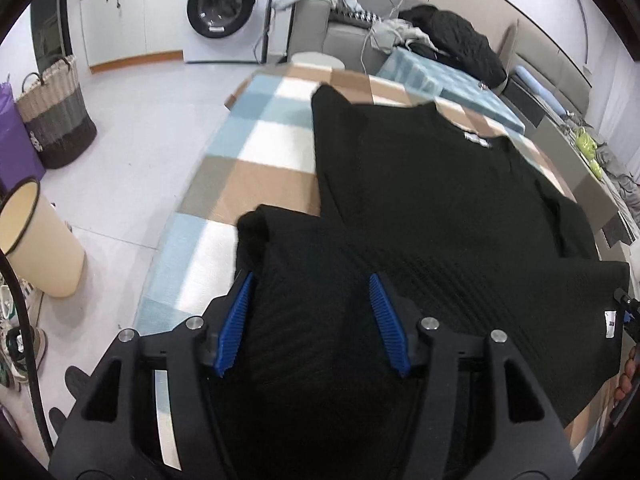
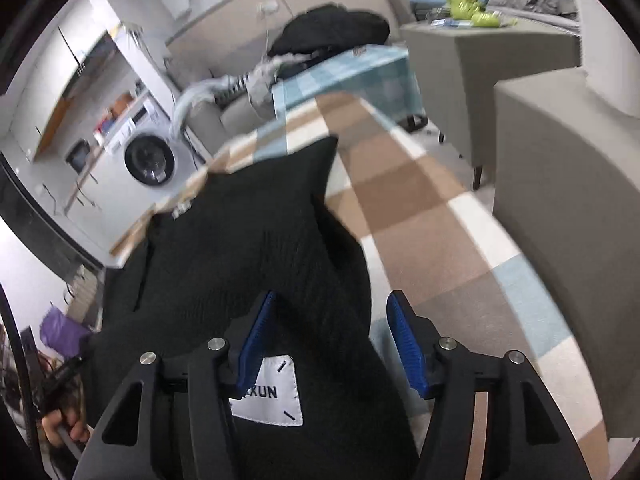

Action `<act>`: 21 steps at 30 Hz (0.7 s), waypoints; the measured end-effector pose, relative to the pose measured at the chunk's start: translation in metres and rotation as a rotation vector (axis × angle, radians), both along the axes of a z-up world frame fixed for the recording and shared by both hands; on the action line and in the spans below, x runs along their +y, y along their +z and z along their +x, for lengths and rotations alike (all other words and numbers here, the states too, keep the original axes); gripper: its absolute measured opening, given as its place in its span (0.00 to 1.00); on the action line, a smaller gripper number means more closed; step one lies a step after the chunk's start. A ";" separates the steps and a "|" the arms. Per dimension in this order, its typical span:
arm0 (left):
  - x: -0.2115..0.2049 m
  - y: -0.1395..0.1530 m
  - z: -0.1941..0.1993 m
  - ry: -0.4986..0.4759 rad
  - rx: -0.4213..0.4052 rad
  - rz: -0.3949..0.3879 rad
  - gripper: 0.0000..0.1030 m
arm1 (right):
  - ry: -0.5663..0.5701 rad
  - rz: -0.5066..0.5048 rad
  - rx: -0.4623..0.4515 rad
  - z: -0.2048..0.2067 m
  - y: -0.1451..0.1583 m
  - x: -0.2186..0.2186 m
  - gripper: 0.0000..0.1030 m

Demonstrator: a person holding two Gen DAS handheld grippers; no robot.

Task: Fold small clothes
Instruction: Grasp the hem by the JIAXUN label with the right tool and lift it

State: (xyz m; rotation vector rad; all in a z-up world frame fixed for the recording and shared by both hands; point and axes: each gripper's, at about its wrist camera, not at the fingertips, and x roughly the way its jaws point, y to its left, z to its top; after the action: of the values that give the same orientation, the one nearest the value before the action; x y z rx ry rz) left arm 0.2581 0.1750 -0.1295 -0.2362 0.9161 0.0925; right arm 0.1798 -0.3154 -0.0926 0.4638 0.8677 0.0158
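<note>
A black knit top (image 1: 432,200) lies spread on a table covered with a blue, brown and white checked cloth (image 1: 256,148). My left gripper (image 1: 312,292) is open, its blue pads (image 1: 240,320) on either side of the garment's bunched near-left corner. My right gripper (image 2: 330,316) is open over the same black top (image 2: 248,248), at the hem corner with a white label (image 2: 272,396). The fabric lies between the jaws and neither pair is closed on it. The right gripper's tip shows at the right edge of the left wrist view (image 1: 628,308).
A washing machine (image 1: 228,8) and white cabinets stand at the back. A woven laundry basket (image 1: 56,112) and a cream bin (image 1: 36,236) stand on the floor to the left. A grey sofa with piled clothes (image 1: 452,36) lies beyond the table. A grey seat (image 2: 560,200) stands to the right.
</note>
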 end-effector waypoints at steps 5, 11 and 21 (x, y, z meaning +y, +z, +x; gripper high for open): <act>-0.014 -0.006 0.009 -0.040 -0.001 0.012 0.42 | 0.064 -0.082 0.011 0.014 -0.004 0.028 0.57; -0.033 -0.005 0.007 -0.112 -0.002 0.072 0.26 | 0.104 -0.134 0.031 0.023 -0.010 0.041 0.37; -0.043 -0.001 -0.038 -0.147 0.009 0.078 0.26 | 0.138 -0.153 0.056 -0.004 -0.009 0.034 0.27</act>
State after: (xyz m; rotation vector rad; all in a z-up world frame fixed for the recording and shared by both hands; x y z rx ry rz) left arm 0.2202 0.1322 -0.1305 -0.0959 0.9346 -0.0068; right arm 0.1762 -0.2813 -0.1016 0.2617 0.9476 0.0633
